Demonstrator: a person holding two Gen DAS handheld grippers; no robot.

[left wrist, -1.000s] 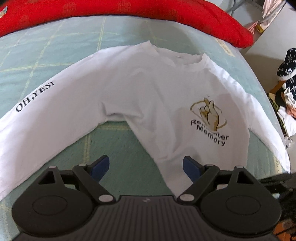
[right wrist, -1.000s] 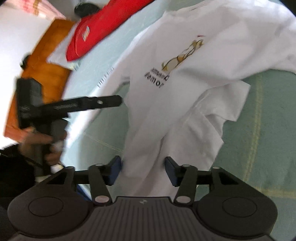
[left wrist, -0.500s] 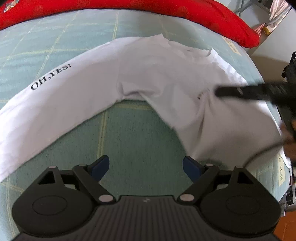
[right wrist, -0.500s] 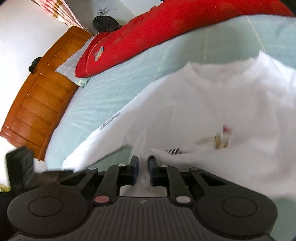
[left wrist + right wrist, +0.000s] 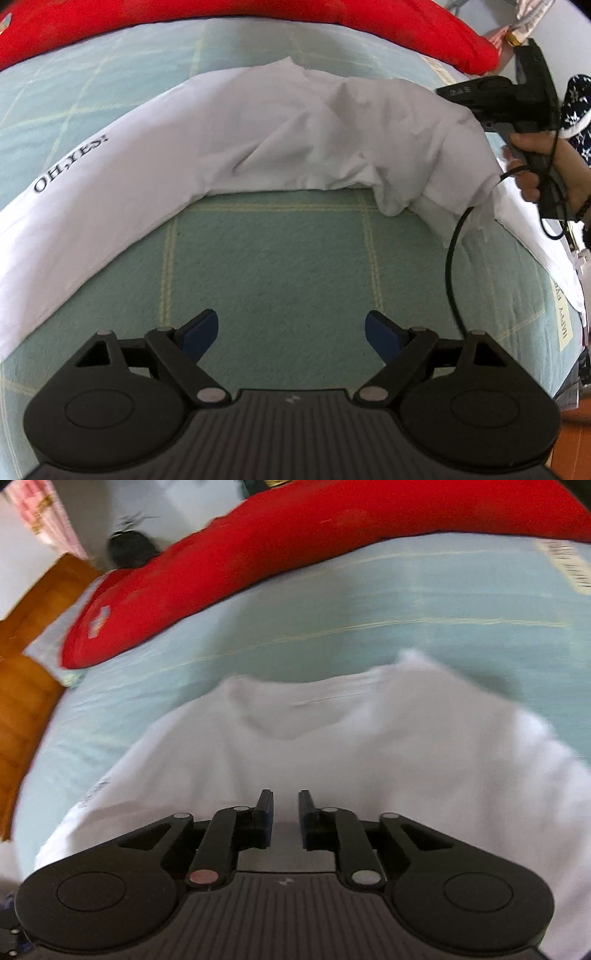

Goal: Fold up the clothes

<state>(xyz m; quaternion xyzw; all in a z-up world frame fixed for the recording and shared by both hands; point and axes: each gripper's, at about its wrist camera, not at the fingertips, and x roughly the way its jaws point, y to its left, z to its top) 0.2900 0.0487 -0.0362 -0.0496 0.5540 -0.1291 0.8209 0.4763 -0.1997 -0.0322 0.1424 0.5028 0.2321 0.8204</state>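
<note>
While jaws on the right gripper [image 5: 286,812] open from a near-closed pinch, reading this as the release at the end of a fold. Narrow gap now, white cloth visible in it, pads apparently no longer pressing; not certain it is fully let go.

Changed over the last second:
- Lower half of the white shirt [image 5: 258,140] carried up toward the red bolster [image 5: 258,14] and laid over the chest. Was flat with the chest print showing; print now covered.
- Bare green bed cover [image 5: 266,266] now where the hem lay, on the side away from the bolster.
- Right gripper now over the shirt, aimed at the collar [image 5: 291,716], which sits on the bolster side. Right wrist view motion-blurred.
- Seen from the left wrist camera: hand [image 5: 535,166] on the right gripper's handle at the shirt's right end, cloth there bunched and lumpy, cable [image 5: 452,258] hanging down.

Unchanged: left gripper [image 5: 291,332] spread wide, nothing between the pads, hovering over bare cover, away from the bolster and apart from the shirt. Long sleeve with the "OH,YES!" print [image 5: 70,166] not yet folded, stretched out to the left.

Meaning for the task: first bottom-to-top fold roughly done. Likely remaining: flatten the bunched right end, then bring both sleeves in.
</note>
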